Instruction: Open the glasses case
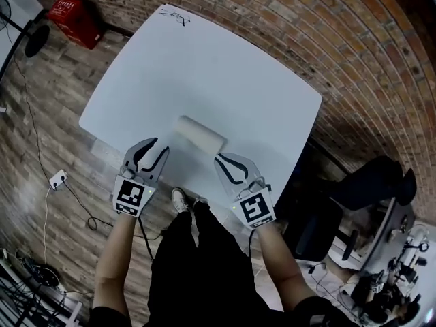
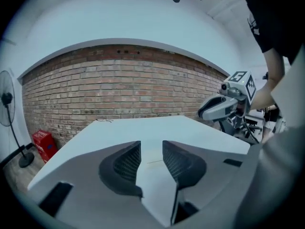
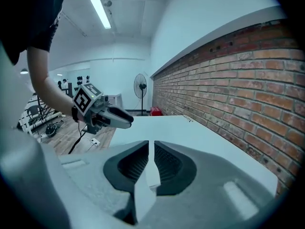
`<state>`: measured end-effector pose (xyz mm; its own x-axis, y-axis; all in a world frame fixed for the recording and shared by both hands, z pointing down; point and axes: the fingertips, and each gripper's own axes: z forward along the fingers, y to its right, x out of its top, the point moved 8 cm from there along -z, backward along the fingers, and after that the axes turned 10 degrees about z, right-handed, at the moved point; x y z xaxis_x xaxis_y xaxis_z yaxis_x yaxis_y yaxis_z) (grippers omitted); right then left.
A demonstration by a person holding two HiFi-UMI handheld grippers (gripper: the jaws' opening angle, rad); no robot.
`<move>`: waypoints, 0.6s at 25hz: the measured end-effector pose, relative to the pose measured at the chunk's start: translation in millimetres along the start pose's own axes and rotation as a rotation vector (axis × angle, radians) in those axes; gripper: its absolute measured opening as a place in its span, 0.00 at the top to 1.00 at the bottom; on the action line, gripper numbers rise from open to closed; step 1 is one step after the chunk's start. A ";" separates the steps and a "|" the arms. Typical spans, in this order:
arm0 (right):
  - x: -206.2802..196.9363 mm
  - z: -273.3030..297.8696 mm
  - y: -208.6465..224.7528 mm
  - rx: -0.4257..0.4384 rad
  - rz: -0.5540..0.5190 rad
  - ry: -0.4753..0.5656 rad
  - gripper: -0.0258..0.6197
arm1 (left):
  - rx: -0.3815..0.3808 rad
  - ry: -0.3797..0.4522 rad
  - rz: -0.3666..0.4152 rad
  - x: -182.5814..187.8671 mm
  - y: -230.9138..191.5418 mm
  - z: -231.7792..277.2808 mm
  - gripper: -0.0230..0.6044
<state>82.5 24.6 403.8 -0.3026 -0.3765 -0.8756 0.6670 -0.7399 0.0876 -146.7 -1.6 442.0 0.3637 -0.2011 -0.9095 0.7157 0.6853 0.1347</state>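
Note:
A white, rounded glasses case (image 1: 201, 135) lies closed near the front edge of the white table (image 1: 204, 67), between my two grippers. My left gripper (image 1: 157, 146) hovers at the table's front edge, left of the case and apart from it. Its jaws stand apart with only bare table showing between the pads (image 2: 127, 163). My right gripper (image 1: 221, 161) sits just right of the case's near end, its ribbed pads (image 3: 138, 162) drawn almost together on nothing. The case shows in neither gripper view. Each gripper view catches the other gripper: the right gripper (image 2: 220, 107) and the left gripper (image 3: 114, 117).
A thin black cable (image 1: 178, 17) lies at the table's far edge. On the wood floor are a red crate (image 1: 75, 20), a fan stand (image 1: 34, 39) and a power strip (image 1: 58, 179). A black chair (image 1: 361, 186) stands right of the table, and a brick wall runs behind.

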 end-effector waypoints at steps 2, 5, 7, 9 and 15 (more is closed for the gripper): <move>-8.0 9.6 3.0 0.001 -0.045 -0.040 0.92 | -0.038 -0.038 0.029 -10.1 -7.8 15.9 0.74; -19.5 21.6 9.1 -0.005 -0.071 -0.062 0.90 | -0.094 -0.090 0.067 -23.3 -21.7 39.8 0.67; -25.7 25.3 13.0 -0.004 -0.100 -0.077 0.89 | -0.146 -0.128 0.099 -30.2 -26.6 54.6 0.63; -32.5 28.9 13.4 0.008 -0.134 -0.102 0.86 | -0.213 -0.163 0.138 -35.9 -27.7 66.5 0.60; -49.8 43.1 18.9 -0.005 -0.106 -0.107 0.76 | -0.377 -0.256 0.278 -37.1 -28.5 97.9 0.57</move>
<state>80.8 5.3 469.5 -0.4423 -0.3543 -0.8239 0.6306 -0.7761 -0.0048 -122.3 -82.2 510.4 0.6768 -0.1085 -0.7281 0.3251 0.9314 0.1635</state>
